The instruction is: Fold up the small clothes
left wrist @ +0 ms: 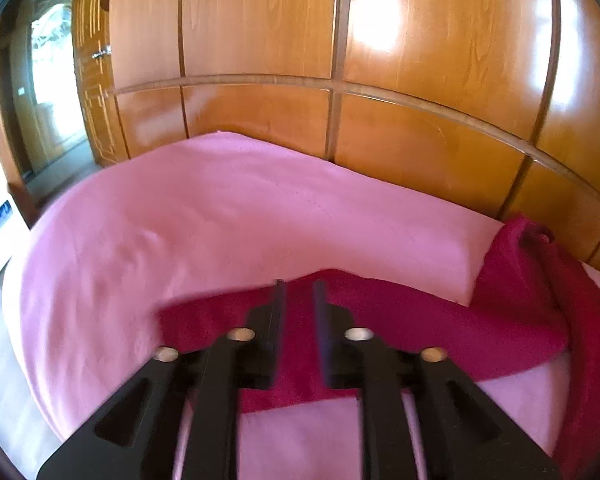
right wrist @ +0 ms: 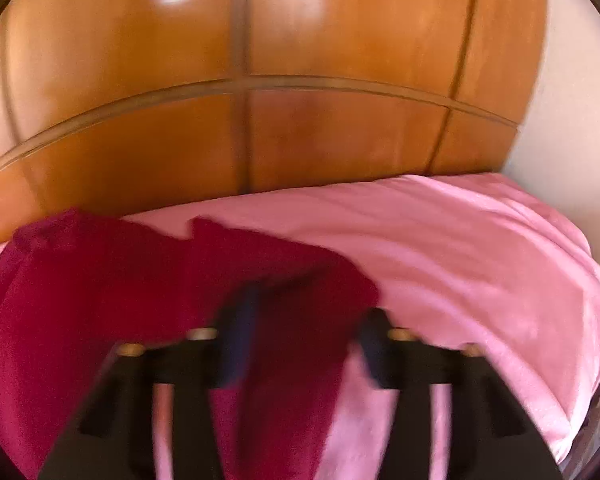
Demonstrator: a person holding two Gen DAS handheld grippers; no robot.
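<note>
Crimson garment (left wrist: pixel 420 320) on pink sheet (left wrist: pixel 220 220), between left gripper (left wrist: pixel 300 292) fingers.

Glare on wardrobe (left wrist: pixel 260 20); right view blurred

— What colours were on the bed?
— A plain light pink sheet (left wrist: pixel 188 216), and across the lower middle a deep crimson garment (left wrist: pixel 420 320), unpatterned.
— And behind?
— Glossy orange-brown wood panelling (left wrist: pixel 260 32) with visible grain filled the top.
— The grippers?
— Left gripper (left wrist: pixel 299 292) black; right gripper (right wrist: pixel 308 320) black, blurred.
</note>
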